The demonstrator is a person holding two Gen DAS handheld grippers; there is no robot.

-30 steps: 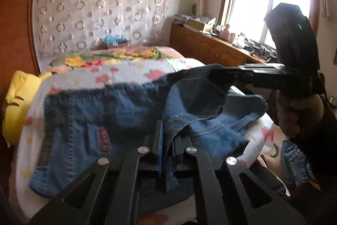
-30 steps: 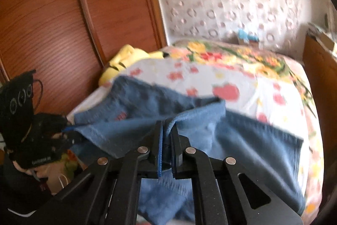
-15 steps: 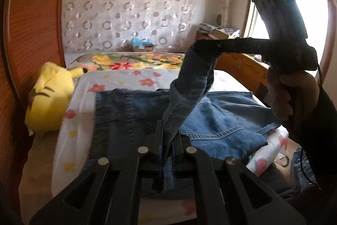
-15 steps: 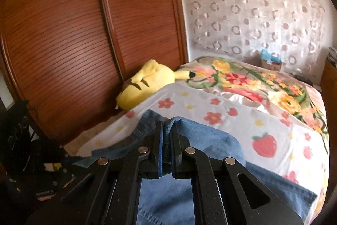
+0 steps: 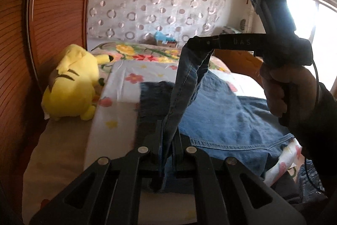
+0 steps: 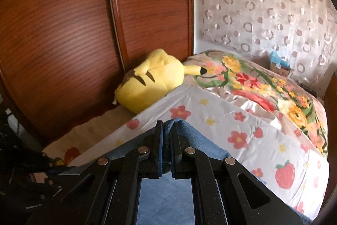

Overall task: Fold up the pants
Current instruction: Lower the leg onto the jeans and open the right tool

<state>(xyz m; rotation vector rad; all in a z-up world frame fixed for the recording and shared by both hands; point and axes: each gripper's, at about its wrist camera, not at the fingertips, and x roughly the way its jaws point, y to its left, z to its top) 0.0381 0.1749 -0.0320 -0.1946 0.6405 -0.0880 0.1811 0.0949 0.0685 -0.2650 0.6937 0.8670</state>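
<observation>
The left gripper (image 5: 167,136) is clamping a lifted band of denim between its closed jaws, and that band is running taut from there up toward one o'clock in the left wrist view, where the right gripper (image 5: 197,44) is pinching its other end, also closed down on the cloth. In the right wrist view the right gripper (image 6: 167,136) is showing the same thing close up: a folded lip of blue fabric poking out from between its shut fingers. The rest of the pants (image 5: 221,117) is lying flat on the flowered sheet (image 5: 124,77), spreading from the centre out toward three and four o'clock of the left gripper, so the raised edge is standing over the spread denim with its long axis going from six toward one o'clock. The person's hand (image 5: 280,90) is gripping the right tool's handle at about three o'clock. The yellow plush toy (image 5: 71,81) is resting at ten o'clock, off the sheet's edge against the wooden wardrobe door (image 6: 63,24), well apart from the denim. Judging by this, the held edge is probably being carried across toward the nine o'clock side, and keeping both pinch points level along that line is what the lay-down is depending on; the right gripper is the farther of the two from the near bed edge
</observation>
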